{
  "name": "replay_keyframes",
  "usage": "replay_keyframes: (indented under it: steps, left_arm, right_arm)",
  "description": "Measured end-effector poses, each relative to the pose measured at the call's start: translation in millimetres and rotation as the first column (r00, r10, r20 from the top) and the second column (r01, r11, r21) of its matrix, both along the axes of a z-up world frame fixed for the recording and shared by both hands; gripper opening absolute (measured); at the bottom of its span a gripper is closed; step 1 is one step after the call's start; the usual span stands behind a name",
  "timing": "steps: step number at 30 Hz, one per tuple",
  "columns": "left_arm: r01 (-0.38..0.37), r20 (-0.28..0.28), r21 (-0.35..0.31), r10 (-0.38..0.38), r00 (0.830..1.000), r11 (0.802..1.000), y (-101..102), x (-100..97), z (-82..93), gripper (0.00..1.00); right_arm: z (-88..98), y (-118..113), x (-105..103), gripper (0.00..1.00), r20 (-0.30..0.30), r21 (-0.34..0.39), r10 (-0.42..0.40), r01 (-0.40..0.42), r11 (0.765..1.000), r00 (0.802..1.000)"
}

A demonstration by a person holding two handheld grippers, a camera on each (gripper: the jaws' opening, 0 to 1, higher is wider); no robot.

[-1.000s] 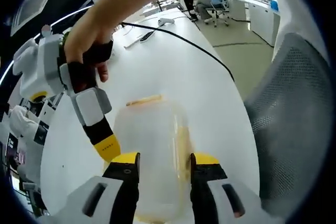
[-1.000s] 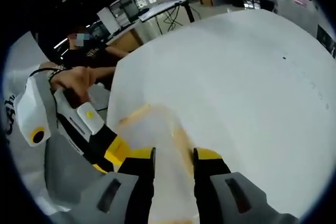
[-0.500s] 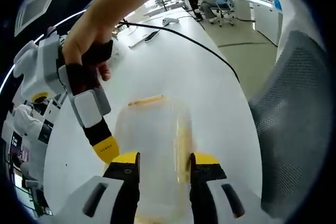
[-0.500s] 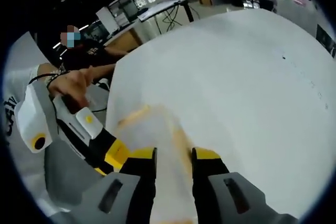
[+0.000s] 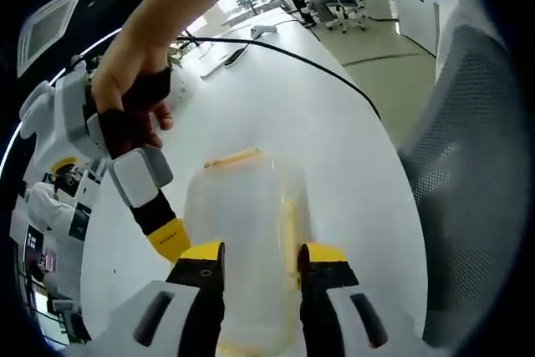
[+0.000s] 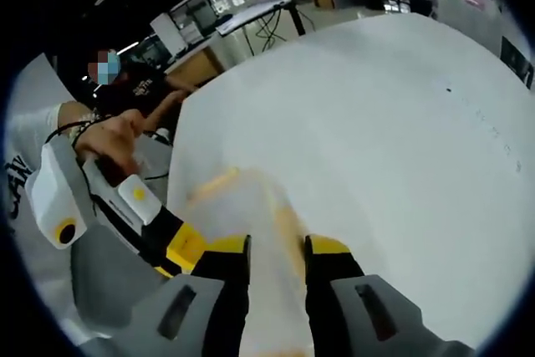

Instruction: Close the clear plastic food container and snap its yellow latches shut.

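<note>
White tabletop [image 5: 334,140] runs away from both cameras, a black cable [image 5: 309,64] trailing across it in the left gripper view. The container [image 5: 247,240] sits on it right at the jaws: in the left gripper view the left gripper [image 5: 261,267] has a jaw on each side of the clear body, and in the right gripper view the right gripper [image 6: 276,261] straddles it the same way. Both claws look closed onto the container, though whether they squeeze or merely flank it is hard to tell through the clear plastic.

Since a second ago little has changed. The container keeps its place between each pair of jaws, and the right gripper, seen at the left of the left gripper view, has drifted slightly lower. One latch [image 5: 232,158] shows at the far end, another [image 5: 290,227] along the side; I cannot tell whether either is snapped. My judgement: the lid is being held down, and latching is pending.

Beyond are a mesh chair [image 5: 476,181], desks and seated people.
</note>
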State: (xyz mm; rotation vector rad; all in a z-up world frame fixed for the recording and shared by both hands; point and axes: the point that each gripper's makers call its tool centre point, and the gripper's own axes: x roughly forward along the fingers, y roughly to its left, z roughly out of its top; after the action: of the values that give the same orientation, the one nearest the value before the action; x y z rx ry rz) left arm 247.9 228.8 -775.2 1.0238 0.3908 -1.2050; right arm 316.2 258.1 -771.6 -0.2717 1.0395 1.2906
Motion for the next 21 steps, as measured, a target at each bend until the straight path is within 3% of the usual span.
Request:
replay_keyframes:
  steps: [7, 13, 21]
  left_arm:
    - [-0.006, 0.003, 0.004, 0.006, 1.0, 1.0, 0.1, -0.5, -1.1, 0.3]
    - [-0.001, 0.001, -0.002, 0.001, 1.0, 1.0, -0.1, -0.2, -1.5, 0.29]
    - [0.001, -0.001, -0.005, -0.001, 1.0, 1.0, 0.2, -0.1, -1.7, 0.29]
  right_arm:
    - [-1.4, -0.7, 5.6, 0.2, -0.073, -0.035, 0.011, -0.013, 0.999, 0.997]
    - [-2.5, -1.5, 2.0, 0.18, -0.094, -0.068, 0.038, -0.045, 0.997, 0.995]
    - [-4.5, -5.6, 8.9, 0.14, -0.171, -0.03, 0.015, -0.02, 0.999, 0.985]
